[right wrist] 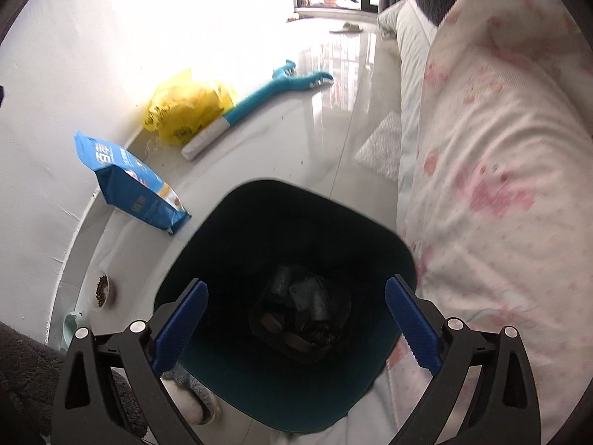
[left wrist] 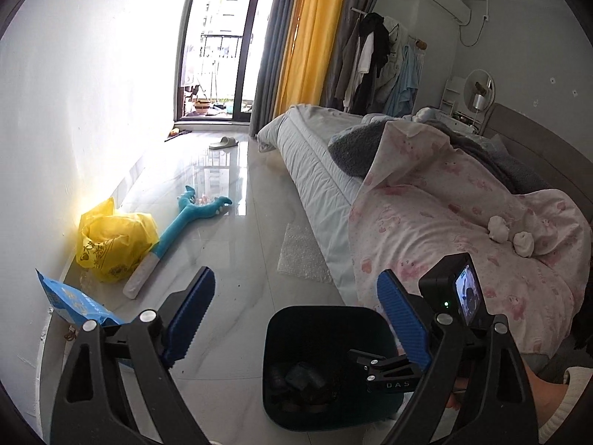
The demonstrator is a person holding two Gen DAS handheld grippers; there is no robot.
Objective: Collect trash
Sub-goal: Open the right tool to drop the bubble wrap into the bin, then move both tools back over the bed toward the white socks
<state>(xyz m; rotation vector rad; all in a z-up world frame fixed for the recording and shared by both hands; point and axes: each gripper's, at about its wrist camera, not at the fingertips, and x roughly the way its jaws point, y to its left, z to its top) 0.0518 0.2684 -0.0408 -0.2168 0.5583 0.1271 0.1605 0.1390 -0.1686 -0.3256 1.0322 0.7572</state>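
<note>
Right tongs: the right gripper [right wrist: 296, 324], with ribbed blue pads on black arms, hangs straight above the bin mouth, jaws spread wide with nothing between them.
Left tongs: the left gripper [left wrist: 296, 319] is likewise wide and empty, aimed across the floor.
Bin: a dark teal plastic trash bin [right wrist: 222, 222], squarish with rounded corners, stands on the pale glossy tile floor [left wrist: 229, 230] just beside the bed.
Done so far: several dark crumpled pieces [right wrist: 304, 311] lie at the bin's bottom, so some trash seems collected.
Apparently left: two white crumpled paper wads [left wrist: 511, 235] on the pink floral quilt [left wrist: 444, 200]; a clear bubble-wrap sheet [left wrist: 302, 256] on the floor against the bed.
Uncertain: a yellow plastic bag [left wrist: 111, 241] and blue pouch [right wrist: 129, 185] by the wall may be trash or not.
</note>
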